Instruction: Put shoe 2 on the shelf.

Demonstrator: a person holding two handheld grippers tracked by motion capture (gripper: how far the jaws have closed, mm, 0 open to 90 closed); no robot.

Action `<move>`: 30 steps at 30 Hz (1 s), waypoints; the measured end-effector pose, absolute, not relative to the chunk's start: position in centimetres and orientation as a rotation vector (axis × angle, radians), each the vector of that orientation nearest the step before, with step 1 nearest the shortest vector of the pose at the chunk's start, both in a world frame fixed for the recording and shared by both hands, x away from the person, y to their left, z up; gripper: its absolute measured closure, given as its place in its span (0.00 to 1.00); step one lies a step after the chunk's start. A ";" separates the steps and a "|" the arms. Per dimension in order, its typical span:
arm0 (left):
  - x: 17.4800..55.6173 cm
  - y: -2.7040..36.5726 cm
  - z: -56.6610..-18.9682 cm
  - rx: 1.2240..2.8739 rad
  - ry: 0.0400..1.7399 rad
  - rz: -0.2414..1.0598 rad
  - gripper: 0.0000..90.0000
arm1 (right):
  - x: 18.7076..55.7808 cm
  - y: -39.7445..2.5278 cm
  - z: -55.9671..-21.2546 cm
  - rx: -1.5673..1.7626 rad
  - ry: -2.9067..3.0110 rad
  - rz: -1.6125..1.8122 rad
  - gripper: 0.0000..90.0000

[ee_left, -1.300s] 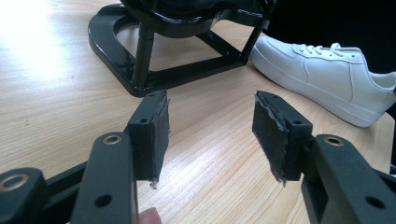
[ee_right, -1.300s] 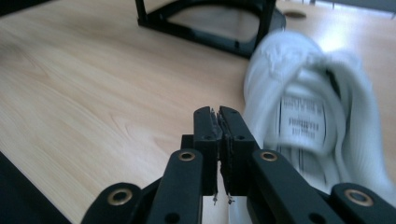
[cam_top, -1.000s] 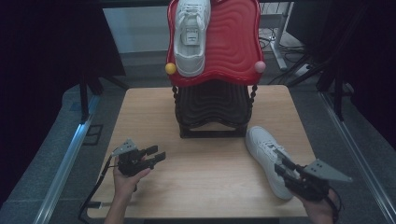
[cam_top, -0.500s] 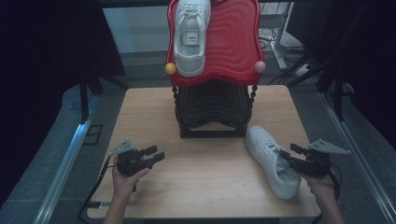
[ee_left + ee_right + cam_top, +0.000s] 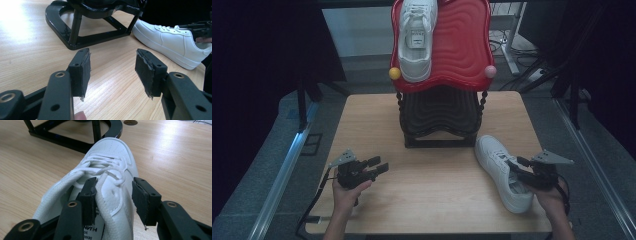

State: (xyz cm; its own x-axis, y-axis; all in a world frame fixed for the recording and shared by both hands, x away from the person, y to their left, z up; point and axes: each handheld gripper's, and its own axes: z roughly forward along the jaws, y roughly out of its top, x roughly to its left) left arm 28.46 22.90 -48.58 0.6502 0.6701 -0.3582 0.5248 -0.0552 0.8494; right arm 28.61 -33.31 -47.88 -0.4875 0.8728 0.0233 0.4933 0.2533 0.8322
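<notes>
The white sneaker (image 5: 503,172) you are working on is smooth leather with a perforated toe and flat laces, lying on the pale wood-grain table (image 5: 432,195) just right of the black stand (image 5: 439,117), its toe pointing toward the stand's base. Your right gripper (image 5: 113,200) has its jaws spread apart astride the shoe's right collar wall, one pad inside the opening, the other outside and not pressing; the heel is cut off below. Your left gripper (image 5: 112,71) rests released over bare wood, well apart.
</notes>
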 end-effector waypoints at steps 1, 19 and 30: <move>28.5 22.9 -48.6 1.713 0.977 0.155 0.52 | 28.6 -33.1 -47.9 1.235 2.088 1.113 0.62; 28.4 23.1 -48.5 1.701 0.978 0.154 0.52 | 28.5 -33.7 -48.5 1.306 1.994 1.143 0.92; 28.4 23.2 -48.6 1.676 0.983 0.168 0.52 | 26.8 -36.1 -47.6 1.375 1.739 1.495 0.92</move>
